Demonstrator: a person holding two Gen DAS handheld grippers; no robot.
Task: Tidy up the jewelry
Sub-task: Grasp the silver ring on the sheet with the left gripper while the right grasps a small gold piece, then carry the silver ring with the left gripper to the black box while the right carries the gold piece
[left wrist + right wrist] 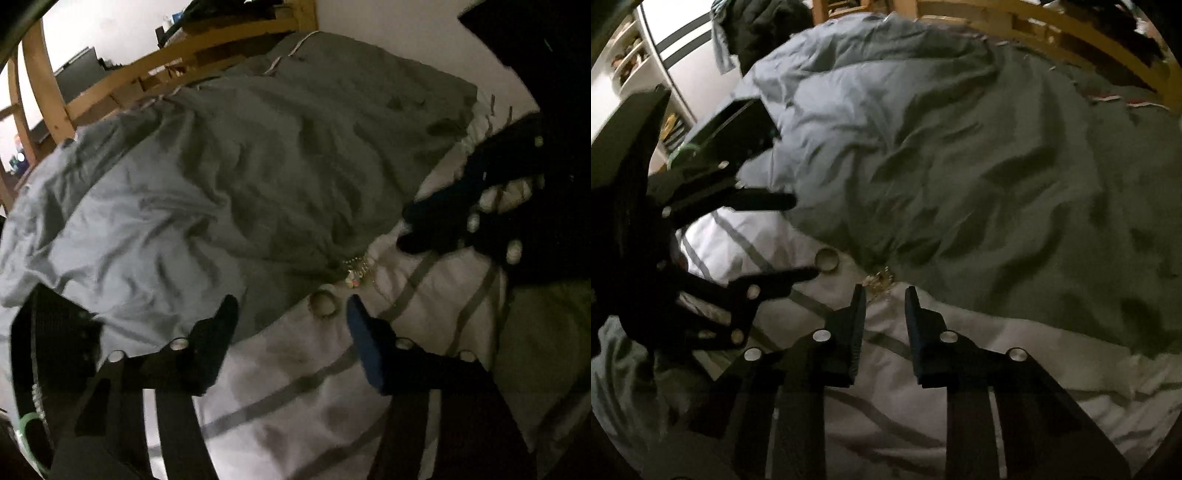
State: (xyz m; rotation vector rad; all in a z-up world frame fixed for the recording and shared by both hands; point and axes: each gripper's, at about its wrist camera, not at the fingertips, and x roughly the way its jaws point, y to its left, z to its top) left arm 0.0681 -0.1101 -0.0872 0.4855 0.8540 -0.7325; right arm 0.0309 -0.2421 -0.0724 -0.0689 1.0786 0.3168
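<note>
A round metal bangle (324,303) lies on the white striped sheet (295,373) at the edge of a grey duvet (258,166). A beaded chain with a small charm (355,271) lies just beyond it. My left gripper (291,310) is open, its fingertips on either side of the bangle, just short of it. In the right wrist view the bangle (827,260) lies ahead left and the chain (881,277) sits just past my open, empty right gripper (885,297). The left gripper (801,236) shows there spread around the bangle.
The rumpled grey duvet (960,166) covers most of the bed. A wooden bed frame (110,85) runs along the far side. A shelf unit (631,59) and hanging dark clothes (768,26) stand beyond the bed. The right gripper (472,221) shows dark at the right of the left wrist view.
</note>
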